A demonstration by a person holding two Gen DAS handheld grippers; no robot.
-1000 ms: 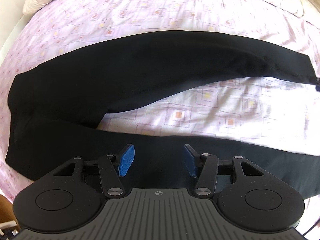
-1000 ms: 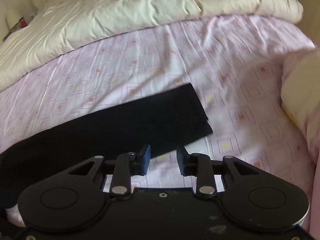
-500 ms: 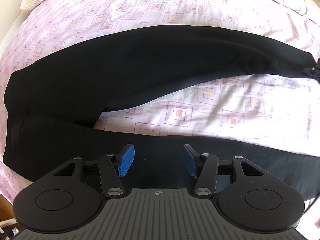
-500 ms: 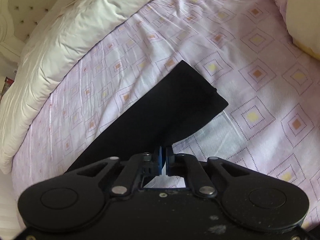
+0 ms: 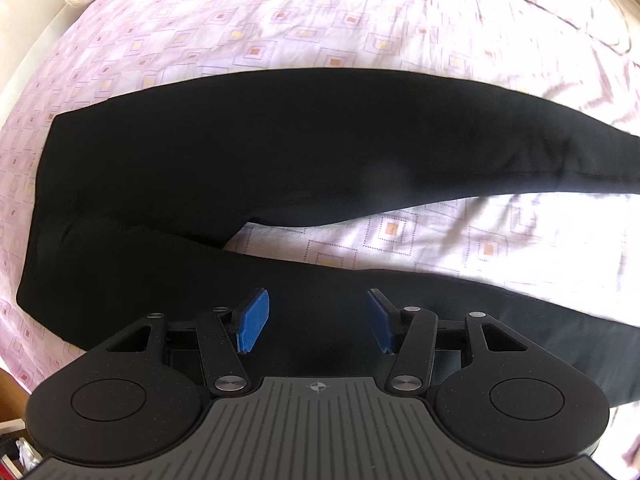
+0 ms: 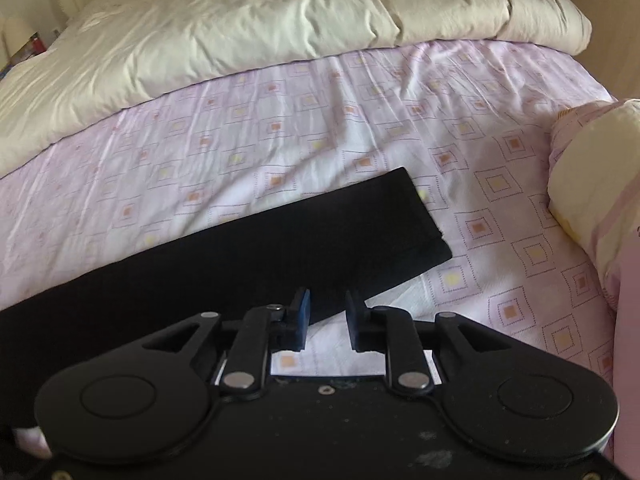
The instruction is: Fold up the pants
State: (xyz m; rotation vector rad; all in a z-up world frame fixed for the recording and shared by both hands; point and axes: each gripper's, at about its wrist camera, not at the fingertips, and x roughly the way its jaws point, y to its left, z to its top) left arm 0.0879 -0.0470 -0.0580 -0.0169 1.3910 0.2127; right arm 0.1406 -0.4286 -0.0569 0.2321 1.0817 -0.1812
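Observation:
Black pants (image 5: 248,152) lie flat on the pink patterned sheet (image 5: 320,20), waist at the left and the two legs splayed apart toward the right. My left gripper (image 5: 316,320) hangs open over the upper part of the near leg (image 5: 400,292), with nothing between its blue pads. In the right wrist view the far end of a leg (image 6: 360,232) lies flat with its hem at the right. My right gripper (image 6: 326,312) hovers at that leg's near edge. Its jaws are opening and the pads press on nothing.
A cream duvet (image 6: 240,20) is bunched along the far side of the bed. A pillow (image 6: 592,176) in a pink case lies at the right. The bed's edge (image 5: 24,80) curves down the left of the left wrist view. Small bedside items (image 6: 32,46) stand far left.
The right gripper's jaws closed at the leg's edge half a second ago and now stand apart, the gripper pulled back and up. The left gripper shifted slightly and stays open.

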